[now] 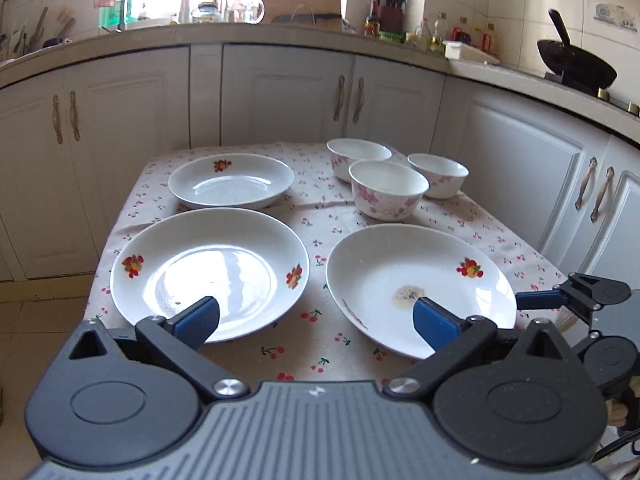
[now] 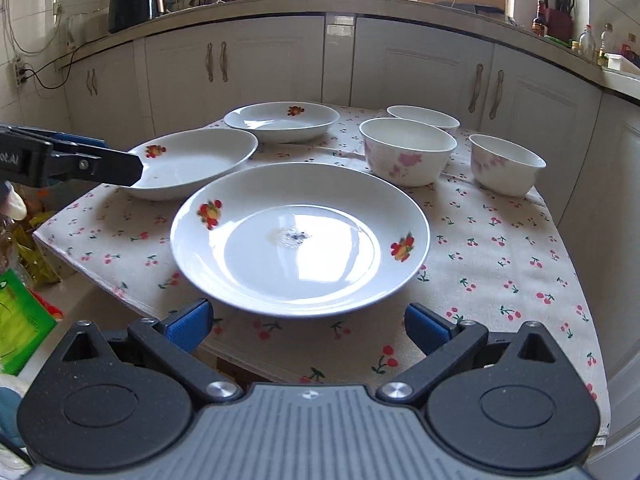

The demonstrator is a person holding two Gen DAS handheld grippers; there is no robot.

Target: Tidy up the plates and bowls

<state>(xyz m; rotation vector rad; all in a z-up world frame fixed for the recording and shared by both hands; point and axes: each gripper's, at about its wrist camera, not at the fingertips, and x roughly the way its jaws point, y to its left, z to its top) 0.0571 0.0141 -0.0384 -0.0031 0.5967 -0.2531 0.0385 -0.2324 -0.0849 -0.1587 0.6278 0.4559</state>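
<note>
Left wrist view: the left tongs (image 1: pixel 316 316) gape wide and empty above the near edge of the desk (image 1: pixel 320 344). Their blue pads cover the near rims of the left plate (image 1: pixel 208 268) and the stained plate (image 1: pixel 416 280). A third plate (image 1: pixel 231 180) lies far left; three bowls (image 1: pixel 388 188) cluster far right.

Right wrist view: the right tongs (image 2: pixel 306 322) stand open, holding nothing, just short of the stained plate (image 2: pixel 300 236). The left tongs (image 2: pixel 100 164) enter at the left, their tip hiding part of the left plate's rim (image 2: pixel 192 160); their gap cannot be judged here.
</note>
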